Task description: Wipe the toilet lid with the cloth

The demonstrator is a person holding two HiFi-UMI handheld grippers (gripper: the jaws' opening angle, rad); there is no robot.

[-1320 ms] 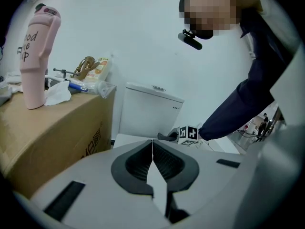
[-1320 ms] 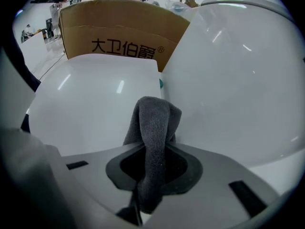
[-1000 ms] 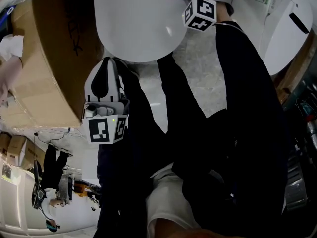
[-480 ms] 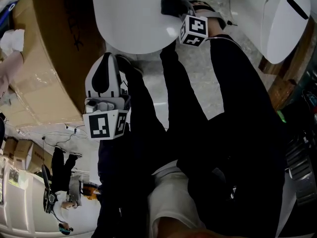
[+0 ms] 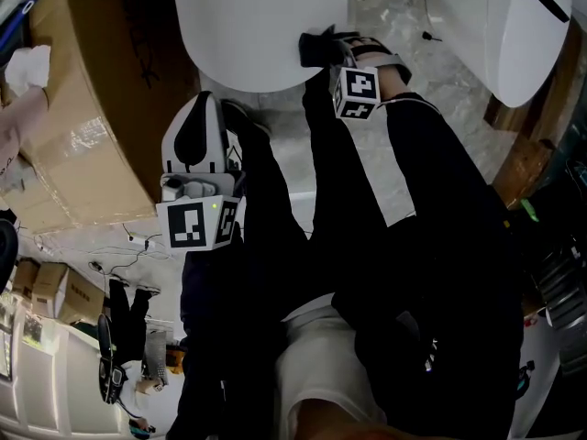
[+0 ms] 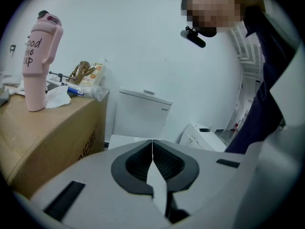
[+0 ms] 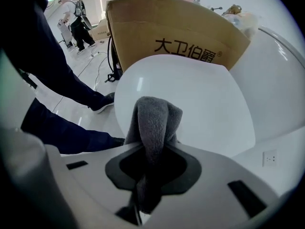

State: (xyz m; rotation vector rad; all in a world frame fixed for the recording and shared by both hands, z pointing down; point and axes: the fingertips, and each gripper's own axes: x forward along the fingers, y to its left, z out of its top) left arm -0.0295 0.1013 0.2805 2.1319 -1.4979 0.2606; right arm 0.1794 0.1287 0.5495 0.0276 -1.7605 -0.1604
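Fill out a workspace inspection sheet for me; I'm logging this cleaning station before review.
Surface: toilet lid, white, no marks seen.
Job's things: grey cloth at the lid's edge.
Clutter: pink tumbler and tissue on the cardboard box.
Grippers: right gripper shut on the cloth; left gripper shut, empty, away from the lid.
Cables: cables loose on the floor.
Surroundings: second toilet at right; bystander beyond.
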